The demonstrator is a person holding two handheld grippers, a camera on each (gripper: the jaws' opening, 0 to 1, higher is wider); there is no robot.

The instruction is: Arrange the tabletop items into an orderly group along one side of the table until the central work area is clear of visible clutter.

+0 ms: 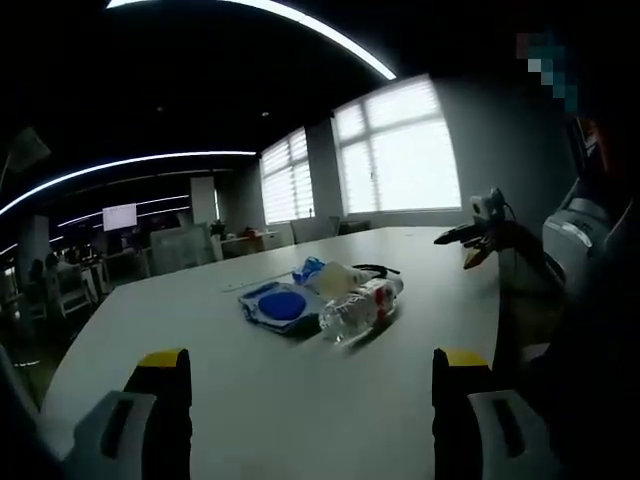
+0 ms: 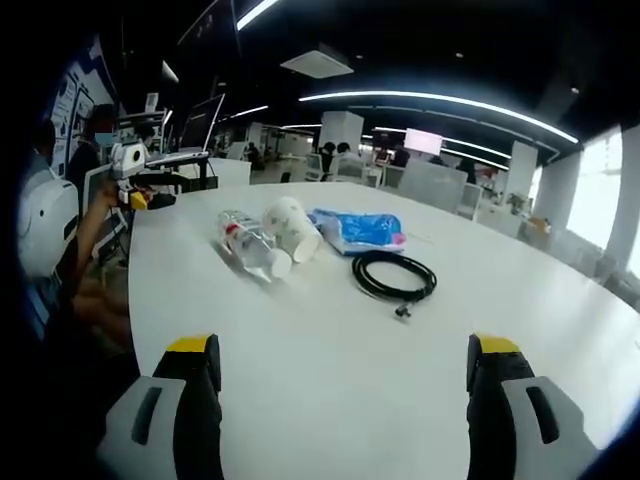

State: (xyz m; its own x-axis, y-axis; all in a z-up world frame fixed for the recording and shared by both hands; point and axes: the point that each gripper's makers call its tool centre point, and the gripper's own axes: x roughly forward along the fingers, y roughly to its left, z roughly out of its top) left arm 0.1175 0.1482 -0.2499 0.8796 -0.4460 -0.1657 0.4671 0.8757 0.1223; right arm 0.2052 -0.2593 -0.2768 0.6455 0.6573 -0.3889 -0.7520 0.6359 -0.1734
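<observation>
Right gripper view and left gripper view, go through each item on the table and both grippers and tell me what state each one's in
Plastic bottle: lying on its side, cap on.
Paper cup: tipped over, beside the bottle.
Blue packet: lying flat.
Black cable: coiled in a loop, apart from the rest.
Left gripper: open, holding nothing.
Right gripper: open, holding nothing.
White table: items clustered mid-surface.
</observation>
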